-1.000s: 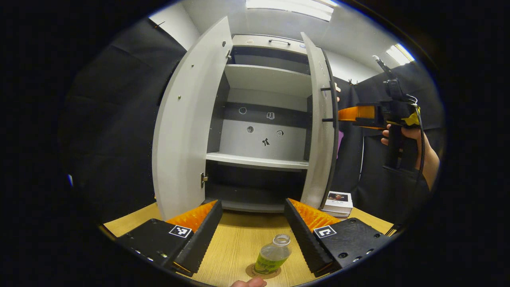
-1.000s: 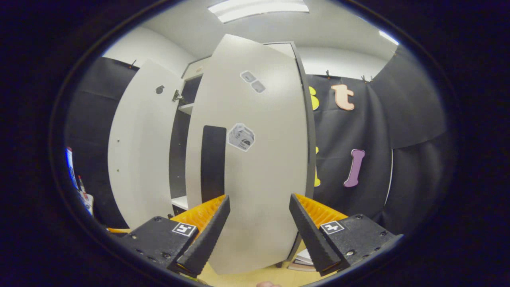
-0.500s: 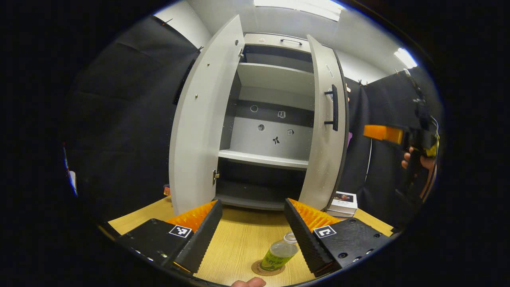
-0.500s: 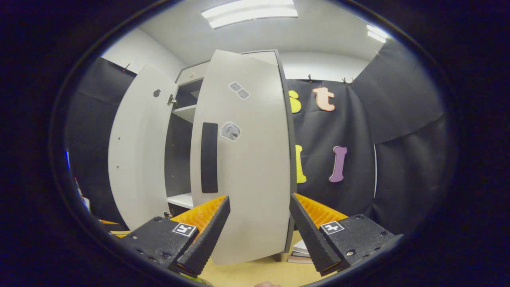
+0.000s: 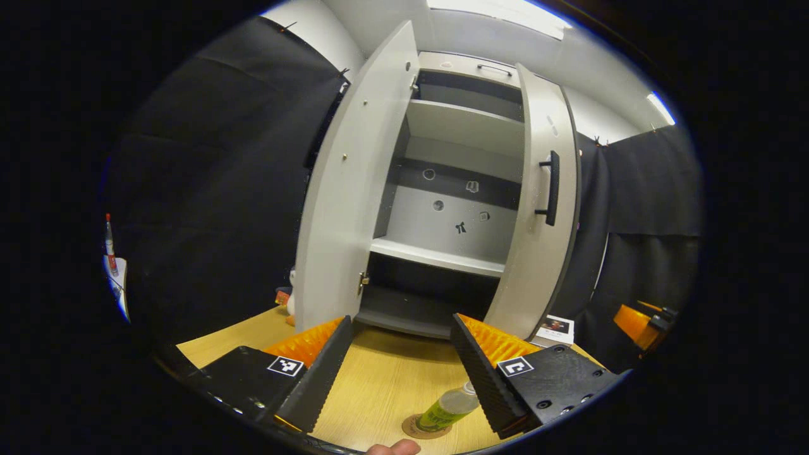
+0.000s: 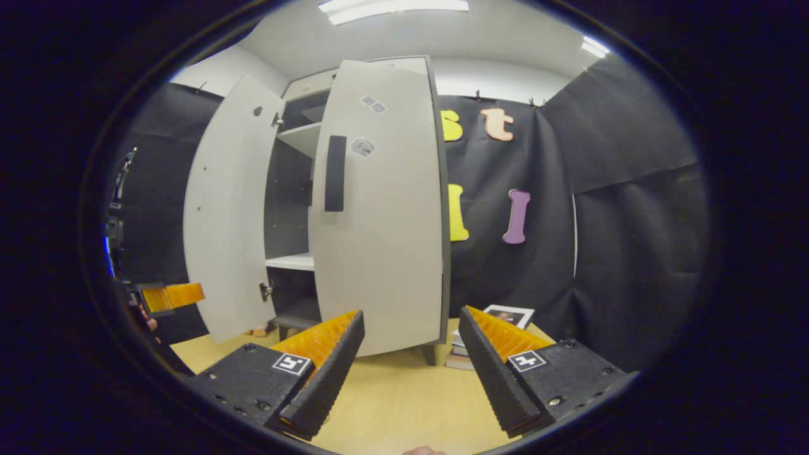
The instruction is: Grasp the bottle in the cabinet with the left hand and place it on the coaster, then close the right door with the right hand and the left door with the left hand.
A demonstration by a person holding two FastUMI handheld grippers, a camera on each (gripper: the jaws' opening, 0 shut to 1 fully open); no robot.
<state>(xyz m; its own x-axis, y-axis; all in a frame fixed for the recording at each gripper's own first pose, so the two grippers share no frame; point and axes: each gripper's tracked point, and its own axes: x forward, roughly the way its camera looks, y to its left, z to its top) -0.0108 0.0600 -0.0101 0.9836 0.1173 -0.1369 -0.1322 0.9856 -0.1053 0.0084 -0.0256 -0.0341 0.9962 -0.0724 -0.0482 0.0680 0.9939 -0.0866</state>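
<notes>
A small clear bottle (image 5: 450,407) with a green label stands on a round coaster (image 5: 425,428) on the wooden table, low in the left gripper view. My left gripper (image 5: 401,373) hovers open just above and behind it, holding nothing. The grey cabinet (image 5: 442,221) has bare shelves. Its left door (image 5: 354,189) stands wide open. Its right door (image 6: 379,221), with a dark handle (image 6: 335,174), is swung most of the way in but still ajar. My right gripper (image 6: 411,373) is open and empty, well back from that door. It also appears low at the far right (image 5: 635,319).
A short stack of books (image 6: 486,322) lies on the table (image 6: 404,404) beside the cabinet's right foot. Black cloth walls close in on both sides. The left gripper (image 6: 170,296) is visible at the left edge of the right gripper view.
The right door has swung further toward shut. My right gripper has pulled back from it and dropped low. My left gripper has shifted left, away from the bottle.
</notes>
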